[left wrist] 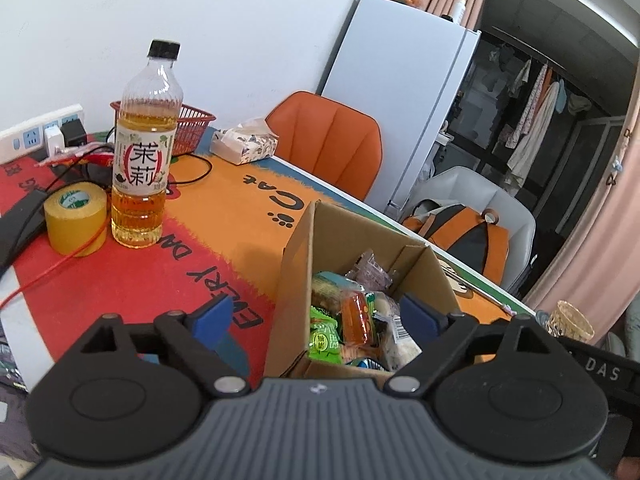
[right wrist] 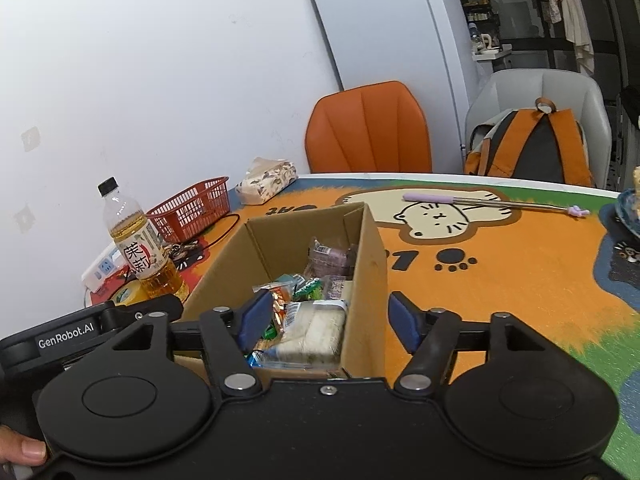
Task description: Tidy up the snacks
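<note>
Snacks in crinkly wrappers [left wrist: 352, 320] fill the bottom of an open brown cardboard box [left wrist: 298, 276], which in the left wrist view sits directly ahead of the left gripper [left wrist: 322, 316]. That gripper hangs released and empty, its blue fingertips [left wrist: 214, 314] spread so that one stands outside the box's near-left wall and the other over the pile. A green packet and an orange jelly-like pack lie nearest; the rest is too jumbled to name. To the left, well apart, stand a clear plastic bottle of amber tea [left wrist: 142, 152] and a yellow roll of tape [left wrist: 76, 222] on the cartoon-printed orange surface [left wrist: 240, 200], with a red mesh basket [left wrist: 192, 126] behind.

From the right wrist view, the right gripper [right wrist: 330, 320] is likewise open and holding nothing, straddling the box's right wall [right wrist: 372, 280]. A pale, flat, clear-wrapped pack [right wrist: 312, 330] lies just ahead of its left fingertip, long axis running roughly away from the camera. Either gripper seems equally near; the box walls are probably the main obstruction. A lilac-handled stick [right wrist: 496, 202] lies farther off.
</note>
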`<state>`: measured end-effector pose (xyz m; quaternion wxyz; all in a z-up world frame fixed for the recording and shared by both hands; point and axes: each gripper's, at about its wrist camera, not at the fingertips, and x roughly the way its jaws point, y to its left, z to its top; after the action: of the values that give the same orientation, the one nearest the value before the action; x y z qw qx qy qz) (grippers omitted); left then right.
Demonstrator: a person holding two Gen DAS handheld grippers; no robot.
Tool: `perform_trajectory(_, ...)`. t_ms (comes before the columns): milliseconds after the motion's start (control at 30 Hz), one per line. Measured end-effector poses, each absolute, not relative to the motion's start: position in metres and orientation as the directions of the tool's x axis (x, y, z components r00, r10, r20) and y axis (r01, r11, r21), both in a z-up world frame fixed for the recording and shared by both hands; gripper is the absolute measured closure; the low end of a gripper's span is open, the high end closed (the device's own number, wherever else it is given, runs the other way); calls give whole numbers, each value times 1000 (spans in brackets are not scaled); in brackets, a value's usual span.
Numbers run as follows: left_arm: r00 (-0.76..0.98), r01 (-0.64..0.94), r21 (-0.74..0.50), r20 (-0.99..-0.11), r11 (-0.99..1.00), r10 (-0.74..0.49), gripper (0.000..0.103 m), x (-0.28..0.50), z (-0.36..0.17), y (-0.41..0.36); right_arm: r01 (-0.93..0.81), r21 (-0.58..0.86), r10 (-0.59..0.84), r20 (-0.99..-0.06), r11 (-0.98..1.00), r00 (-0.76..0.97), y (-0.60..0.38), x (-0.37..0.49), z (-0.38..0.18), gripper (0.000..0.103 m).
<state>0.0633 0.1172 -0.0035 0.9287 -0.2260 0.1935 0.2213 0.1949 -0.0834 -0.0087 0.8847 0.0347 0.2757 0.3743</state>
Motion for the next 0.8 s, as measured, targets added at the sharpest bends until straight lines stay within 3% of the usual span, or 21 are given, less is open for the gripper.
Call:
perform_trajectory(267, 845, -444, -322, -460, 836, 272, 8, 57, 2, 101, -636, 282, 686, -439, 719, 581, -109, 178, 3, 17)
perform_trajectory(800, 851, -385, -256, -470, 887, 234, 4, 48, 20, 65, -607, 302, 674, -423, 735, 606, -164, 161, 13, 5)
